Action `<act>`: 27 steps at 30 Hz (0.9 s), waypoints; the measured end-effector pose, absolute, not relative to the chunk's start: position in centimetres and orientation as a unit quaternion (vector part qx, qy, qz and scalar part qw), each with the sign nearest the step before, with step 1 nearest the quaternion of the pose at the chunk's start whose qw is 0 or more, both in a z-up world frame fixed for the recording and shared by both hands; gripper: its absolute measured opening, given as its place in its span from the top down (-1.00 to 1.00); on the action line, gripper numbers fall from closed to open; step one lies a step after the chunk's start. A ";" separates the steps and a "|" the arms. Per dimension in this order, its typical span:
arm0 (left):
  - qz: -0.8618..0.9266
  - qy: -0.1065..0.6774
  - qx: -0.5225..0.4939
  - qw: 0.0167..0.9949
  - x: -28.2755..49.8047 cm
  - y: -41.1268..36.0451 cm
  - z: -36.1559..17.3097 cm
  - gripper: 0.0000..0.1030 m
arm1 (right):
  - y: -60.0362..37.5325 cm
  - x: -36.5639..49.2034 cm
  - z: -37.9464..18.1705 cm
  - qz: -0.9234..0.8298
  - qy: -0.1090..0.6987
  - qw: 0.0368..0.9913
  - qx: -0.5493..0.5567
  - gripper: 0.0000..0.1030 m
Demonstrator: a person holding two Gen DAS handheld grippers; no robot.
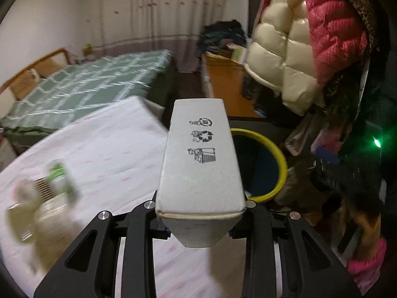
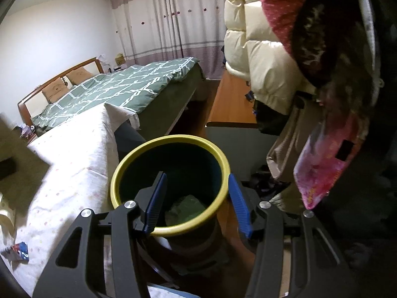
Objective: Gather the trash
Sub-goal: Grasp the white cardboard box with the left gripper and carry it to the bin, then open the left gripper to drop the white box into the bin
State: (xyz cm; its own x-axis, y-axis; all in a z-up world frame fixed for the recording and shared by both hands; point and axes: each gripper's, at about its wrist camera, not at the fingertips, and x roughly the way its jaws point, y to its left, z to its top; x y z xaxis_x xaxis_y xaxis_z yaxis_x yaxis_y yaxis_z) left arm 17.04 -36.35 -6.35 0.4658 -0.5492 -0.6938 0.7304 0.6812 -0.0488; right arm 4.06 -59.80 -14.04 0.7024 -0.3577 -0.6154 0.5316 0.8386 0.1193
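My left gripper [image 1: 201, 213] is shut on a white cardboard box [image 1: 201, 159] with recycling symbols on top, held above the edge of the white-covered table [image 1: 106, 149]. A yellow-rimmed dark trash bin [image 1: 270, 159] stands just right of and behind the box. In the right wrist view the bin [image 2: 171, 159] lies right under my right gripper [image 2: 197, 176], which is open and empty, its blue pads [image 2: 156, 201] spread across the bin's mouth. Crumpled greenish trash [image 2: 186, 208] lies at the bin's bottom. Blurred green-and-white packaging [image 1: 49, 188] lies on the table at left.
A small red-and-blue wrapper [image 2: 19, 250] lies on the tablecloth at lower left. Hanging coats [image 1: 305, 44] crowd the right side above the bin. A bed with green quilt [image 2: 119, 87] lies behind the table, an orange desk [image 2: 233, 104] beyond the bin.
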 end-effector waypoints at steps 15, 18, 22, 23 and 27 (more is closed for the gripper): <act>-0.383 0.424 0.180 0.801 21.2 -53.2 -15.8 0.39 | -62.7 1.1 -15.7 -0.252 0.308 0.901 0.174 0.03; -0.374 0.433 0.186 0.799 21.5 -54.4 -17.2 0.39 | -63.0 0.9 -16.3 -0.252 0.313 0.898 0.178 0.04; -0.364 0.433 0.195 0.801 21.6 -55.2 -18.1 0.24 | -63.2 0.8 -16.7 -0.251 0.317 0.896 0.184 0.03; -0.362 0.433 0.194 0.802 21.6 -55.1 -18.0 0.22 | -63.1 0.9 -16.7 -0.250 0.317 0.896 0.184 0.03; -0.369 0.416 0.182 0.811 20.6 -53.5 -15.7 0.22 | -62.9 0.8 -16.6 -0.249 0.315 0.897 0.184 0.01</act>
